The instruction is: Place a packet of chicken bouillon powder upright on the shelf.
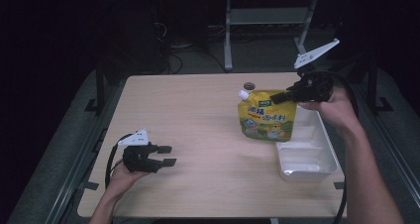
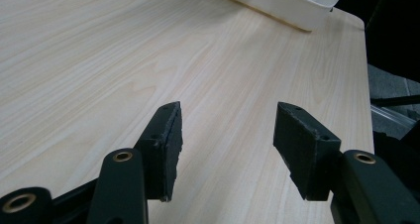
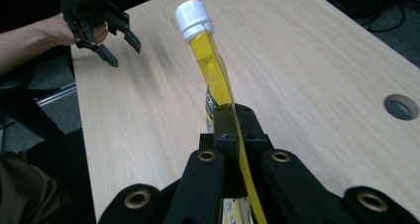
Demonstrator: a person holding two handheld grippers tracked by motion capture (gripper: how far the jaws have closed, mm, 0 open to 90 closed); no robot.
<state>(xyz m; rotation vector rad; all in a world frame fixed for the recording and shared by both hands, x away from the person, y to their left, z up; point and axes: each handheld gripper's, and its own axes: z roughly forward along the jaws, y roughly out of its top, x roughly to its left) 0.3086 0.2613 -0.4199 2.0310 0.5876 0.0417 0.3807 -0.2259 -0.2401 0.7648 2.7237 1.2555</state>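
Two hand-held grippers worked: right hand-held gripper [image 1: 277, 96] clamped yellow pouch [image 1: 267, 121] by top edge, dangling clear above desk [image 1: 198, 125] beside white tray [image 1: 307, 154]; left hand-held gripper [image 1: 168, 155] waited, jaws apart, empty.

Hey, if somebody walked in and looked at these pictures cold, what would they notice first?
The bright yellow pouch with a white cap, held up over the table's far right by the right gripper, whose fingers pinch its top edge. Beside it sits a white tray at the right edge. The left gripper hovers open, near left, holding nothing.
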